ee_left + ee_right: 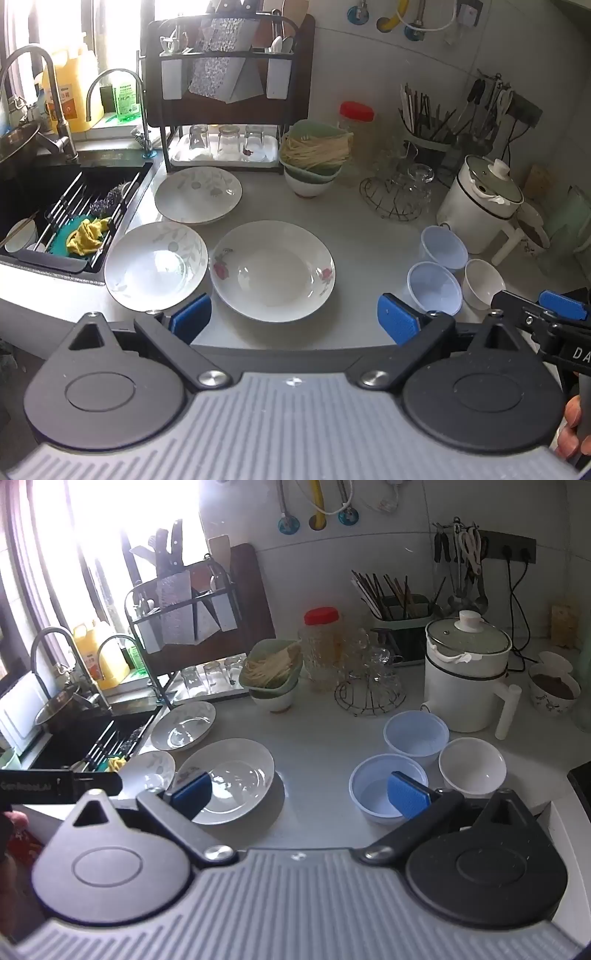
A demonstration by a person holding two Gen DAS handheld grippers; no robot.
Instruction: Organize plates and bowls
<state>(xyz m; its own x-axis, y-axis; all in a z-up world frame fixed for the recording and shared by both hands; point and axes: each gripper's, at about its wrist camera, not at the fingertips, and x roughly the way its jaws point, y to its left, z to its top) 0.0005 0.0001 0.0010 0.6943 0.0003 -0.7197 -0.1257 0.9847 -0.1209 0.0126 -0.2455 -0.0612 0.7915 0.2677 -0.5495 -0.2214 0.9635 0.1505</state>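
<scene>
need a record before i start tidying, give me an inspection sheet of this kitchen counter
surface: pale grey countertop, dry where visible
job's things: three white floral plates, rose-patterned, two leaf-patterned; two pale blue plastic bowls; small white ceramic bowl; all apart, unstacked
clutter: green basket of dried noodles, red-lidded jar, wire glass rack, white electric pot
grippers: left hand-held gripper and right hand-held gripper open, empty
cables: black cords at wall socket
surroundings: black sink, dish rack, window
</scene>
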